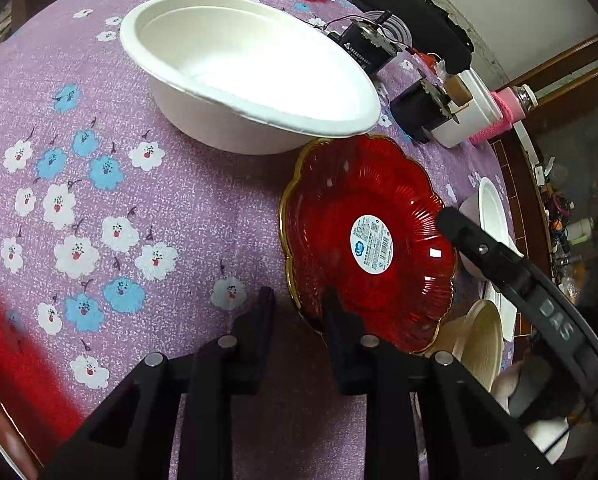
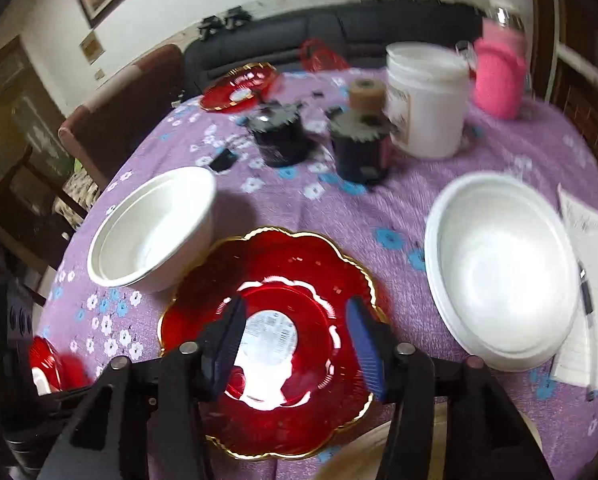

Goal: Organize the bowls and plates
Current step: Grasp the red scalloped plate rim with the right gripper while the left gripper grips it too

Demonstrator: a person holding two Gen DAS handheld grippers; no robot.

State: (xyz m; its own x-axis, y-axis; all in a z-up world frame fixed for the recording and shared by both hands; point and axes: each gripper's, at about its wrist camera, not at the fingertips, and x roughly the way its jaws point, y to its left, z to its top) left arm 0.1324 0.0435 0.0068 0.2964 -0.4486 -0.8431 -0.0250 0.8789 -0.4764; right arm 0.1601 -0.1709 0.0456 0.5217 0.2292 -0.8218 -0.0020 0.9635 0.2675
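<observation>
A red gold-rimmed plate (image 1: 369, 236) (image 2: 275, 316) with a white sticker lies on the purple flowered cloth. My left gripper (image 1: 297, 300) is open at the plate's near-left rim, its right finger (image 1: 339, 320) over the edge. My right gripper (image 2: 295, 320) is open and hovers above the plate's middle; its finger shows in the left wrist view (image 1: 479, 248). A white paper bowl (image 1: 247, 68) (image 2: 151, 228) stands left of the plate. A second white bowl (image 2: 499, 268) stands to the right. Another red plate (image 2: 239, 86) lies at the far side.
Two black jars with toothed lids (image 2: 279, 136) (image 2: 361, 148), a white tub (image 2: 427, 100) and a pink-sleeved bottle (image 2: 499, 72) stand at the back. A notepad with a pen (image 2: 587, 292) lies at right. A cream bowl (image 1: 479, 344) sits near the table's edge.
</observation>
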